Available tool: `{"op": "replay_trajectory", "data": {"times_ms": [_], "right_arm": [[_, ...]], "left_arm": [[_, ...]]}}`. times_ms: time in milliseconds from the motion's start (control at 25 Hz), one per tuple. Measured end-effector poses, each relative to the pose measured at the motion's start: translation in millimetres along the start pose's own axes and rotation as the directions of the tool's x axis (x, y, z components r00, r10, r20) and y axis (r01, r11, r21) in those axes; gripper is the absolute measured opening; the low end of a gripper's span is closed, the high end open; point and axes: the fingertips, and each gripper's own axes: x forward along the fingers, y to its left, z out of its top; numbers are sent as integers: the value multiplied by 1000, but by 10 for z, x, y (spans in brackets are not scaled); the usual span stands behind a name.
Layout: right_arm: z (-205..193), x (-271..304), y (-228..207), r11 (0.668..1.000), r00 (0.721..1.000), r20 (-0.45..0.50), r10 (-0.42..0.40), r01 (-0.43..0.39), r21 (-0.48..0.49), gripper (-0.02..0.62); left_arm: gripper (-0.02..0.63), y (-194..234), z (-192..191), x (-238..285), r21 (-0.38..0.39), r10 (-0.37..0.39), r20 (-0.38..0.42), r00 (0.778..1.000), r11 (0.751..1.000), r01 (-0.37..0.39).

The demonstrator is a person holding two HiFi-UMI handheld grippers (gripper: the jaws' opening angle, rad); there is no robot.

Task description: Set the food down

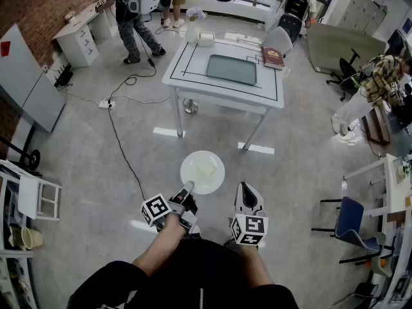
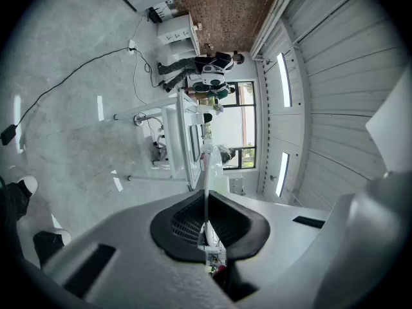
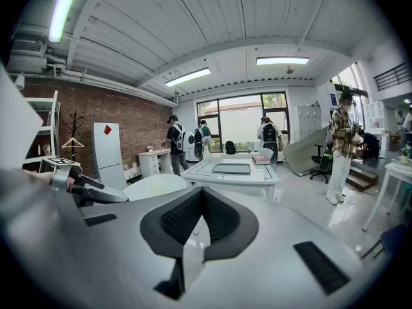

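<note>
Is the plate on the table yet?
No, the plate hangs over the floor in the left gripper, short of the table.

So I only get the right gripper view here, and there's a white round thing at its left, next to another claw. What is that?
Observer: A white plate. The head view shows a pale, flat piece of food lying on it.
Visitor: Is that other claw holding it?
Observer: Yes. The left gripper view shows the left gripper shut on the plate's rim, which runs edge-on between its pads.
Visitor: And is it over the table yet?
Observer: No. From above, the plate hangs over the floor, short of the white table.
</note>
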Motion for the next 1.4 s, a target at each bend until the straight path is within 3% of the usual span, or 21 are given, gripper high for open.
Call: {"op": "replay_trajectory", "data": {"times_ms": [360, 800, 1400], "right_arm": [[87, 40, 210, 1000, 998, 59, -17, 17, 1, 11], [-45, 108, 1, 998, 999, 9, -48, 48, 39, 12], [62, 1033, -201, 997, 1000, -29, 1, 1, 82, 12]], "left_arm": [[12, 38, 244, -36, 0, 4, -18, 1000, 1000, -4], [12, 117, 262, 256, -12, 28, -41, 999, 1000, -29], [12, 127, 658, 992, -12, 67, -43, 997, 998, -67]]}}
